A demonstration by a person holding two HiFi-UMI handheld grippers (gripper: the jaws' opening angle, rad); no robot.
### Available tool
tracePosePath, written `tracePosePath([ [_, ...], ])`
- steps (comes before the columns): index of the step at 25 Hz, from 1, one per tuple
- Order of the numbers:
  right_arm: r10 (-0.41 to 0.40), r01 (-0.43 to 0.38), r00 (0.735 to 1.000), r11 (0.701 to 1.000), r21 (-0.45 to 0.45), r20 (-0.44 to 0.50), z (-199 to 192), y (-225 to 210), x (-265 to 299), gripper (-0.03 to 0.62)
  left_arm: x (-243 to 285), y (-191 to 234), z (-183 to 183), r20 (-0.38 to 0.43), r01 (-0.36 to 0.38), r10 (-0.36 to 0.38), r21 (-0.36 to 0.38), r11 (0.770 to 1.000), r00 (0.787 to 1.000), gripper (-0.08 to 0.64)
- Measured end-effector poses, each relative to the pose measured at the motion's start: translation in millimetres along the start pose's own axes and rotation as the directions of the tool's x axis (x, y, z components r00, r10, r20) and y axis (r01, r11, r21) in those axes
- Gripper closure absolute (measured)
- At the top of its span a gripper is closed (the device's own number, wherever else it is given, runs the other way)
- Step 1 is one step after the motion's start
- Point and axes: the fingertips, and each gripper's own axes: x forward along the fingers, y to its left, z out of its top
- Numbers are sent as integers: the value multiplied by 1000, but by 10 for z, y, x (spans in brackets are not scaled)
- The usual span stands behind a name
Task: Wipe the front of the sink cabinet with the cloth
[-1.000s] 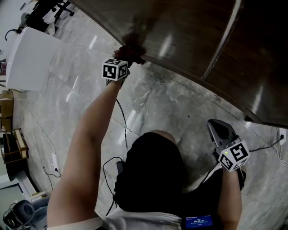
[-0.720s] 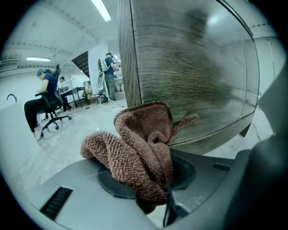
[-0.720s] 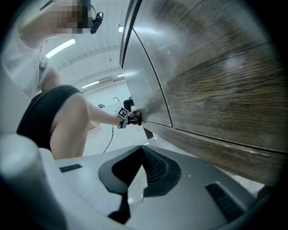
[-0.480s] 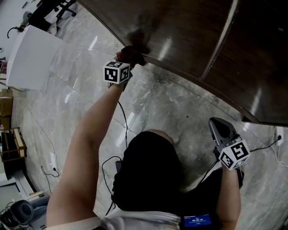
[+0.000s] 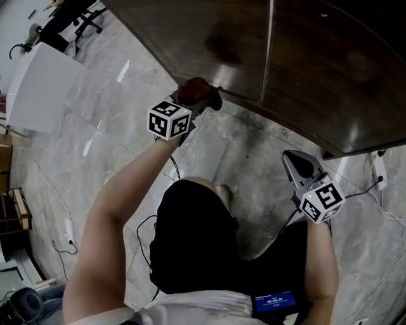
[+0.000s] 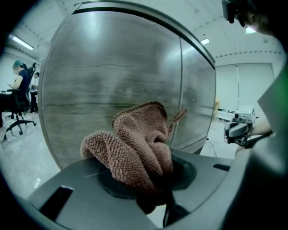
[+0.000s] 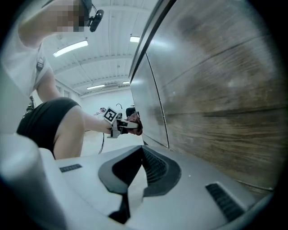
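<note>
Left gripper (image 6: 155, 182) jaws clamped on cloth (image 6: 135, 143) at cabinet front (image 6: 112, 67) lower edge; right gripper (image 7: 143, 157) jaws together, empty

This is looking like an open office or lab: office chairs (image 5: 87, 14) are standing upper left, strip lights (image 7: 70, 48) are glowing overhead, a power strip (image 5: 68, 232) is lying on the tiled floor (image 5: 114, 127).

We hold the cloth (image 5: 202, 91) in our left gripper (image 5: 191, 103) at the cabinet front (image 5: 190, 32)'s lower edge, our right gripper (image 5: 299, 166) well apart.
</note>
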Motion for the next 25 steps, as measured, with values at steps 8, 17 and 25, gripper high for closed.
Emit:
tracePosePath([
  [8,-5,8,998,999,-48,69,460,150,-341,580,-73,-1312,291,19,357,-357,19,934,934,433],
  [17,0,5,992,999,-40,129,771,-51,-1050,580,-206,-2571,1143,40,553,-565,161,818,824,433],
  [25,61,-47,984,995,-87,165,1026,119,-981,580,-340,-2512,1465,38,439,-446,129,889,894,433],
])
